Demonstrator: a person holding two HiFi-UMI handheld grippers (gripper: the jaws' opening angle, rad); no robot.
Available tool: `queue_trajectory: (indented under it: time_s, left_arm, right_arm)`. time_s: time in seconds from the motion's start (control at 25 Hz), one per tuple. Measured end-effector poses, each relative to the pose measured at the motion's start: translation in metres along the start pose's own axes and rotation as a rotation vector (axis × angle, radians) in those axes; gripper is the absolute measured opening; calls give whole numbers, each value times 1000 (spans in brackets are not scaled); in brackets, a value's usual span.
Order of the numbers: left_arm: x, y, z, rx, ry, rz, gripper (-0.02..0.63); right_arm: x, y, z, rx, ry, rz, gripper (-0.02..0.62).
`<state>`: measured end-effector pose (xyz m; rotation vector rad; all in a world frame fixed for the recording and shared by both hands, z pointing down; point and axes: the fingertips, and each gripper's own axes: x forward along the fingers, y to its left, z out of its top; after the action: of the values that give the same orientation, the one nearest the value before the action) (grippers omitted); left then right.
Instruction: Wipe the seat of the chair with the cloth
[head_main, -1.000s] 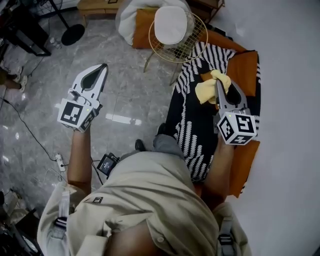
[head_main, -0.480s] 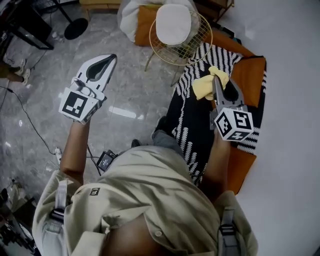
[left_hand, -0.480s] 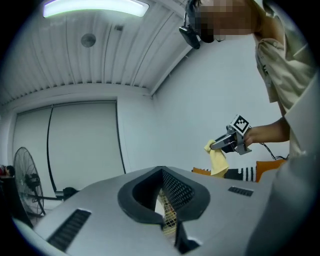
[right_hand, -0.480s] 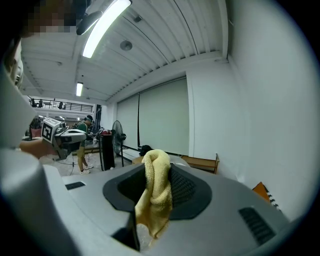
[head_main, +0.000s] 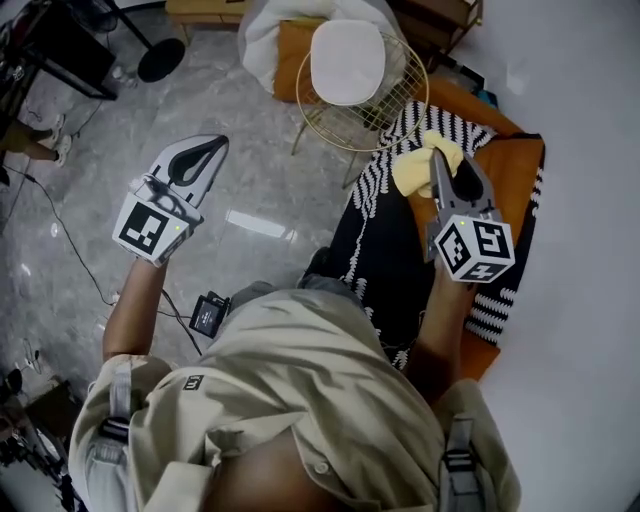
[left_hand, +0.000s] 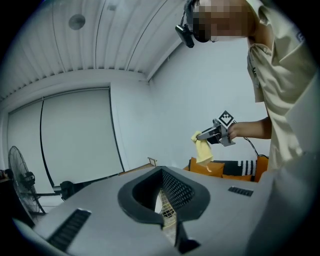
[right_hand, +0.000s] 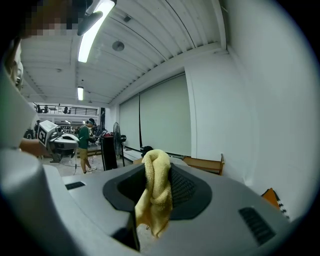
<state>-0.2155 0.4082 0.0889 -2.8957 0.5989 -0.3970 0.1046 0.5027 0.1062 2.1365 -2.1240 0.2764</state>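
Observation:
A yellow cloth (head_main: 422, 165) hangs from my right gripper (head_main: 437, 157), which is shut on it above the orange sofa. In the right gripper view the same cloth (right_hand: 154, 194) fills the space between the jaws. The chair (head_main: 362, 88) is a gold wire frame with a round white seat (head_main: 347, 49), just beyond the cloth. My left gripper (head_main: 213, 145) hovers over the marble floor at the left, jaws together, holding nothing. In the left gripper view the left gripper (left_hand: 168, 220) points level across the room and shows the cloth (left_hand: 202, 148) dangling from the right gripper.
An orange sofa (head_main: 512, 178) with a black-and-white striped throw (head_main: 388, 238) lies under my right arm. A white beanbag (head_main: 268, 30) sits behind the chair. A fan base (head_main: 160, 59) and cables (head_main: 70, 262) are on the grey marble floor. A small black device (head_main: 208, 315) lies near my feet.
Both grippers have stayed nearly level while the view shifted; the right gripper with the cloth sits slightly closer to the chair. The left gripper has dropped back a little.

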Motion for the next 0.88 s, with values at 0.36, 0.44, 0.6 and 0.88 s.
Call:
queue_trajectory:
  time_s: [0.36,0.44,0.6,0.88]
  left_arm:
    - [15,19,-17,-129,3,107,15]
    - [28,37,-6,-153,-69,144,15]
    - [73,76,29,-128,-227,160,15]
    - [150,127,13,-114,-243,32,15]
  right_arm:
    - [43,-29,0,7,18,7,132]
    - [51,-29,-1,8,20,-1,132]
    - [73,-39,7,-8,25,-47,133]
    - [111,-67,27,-36,71,-180,133]
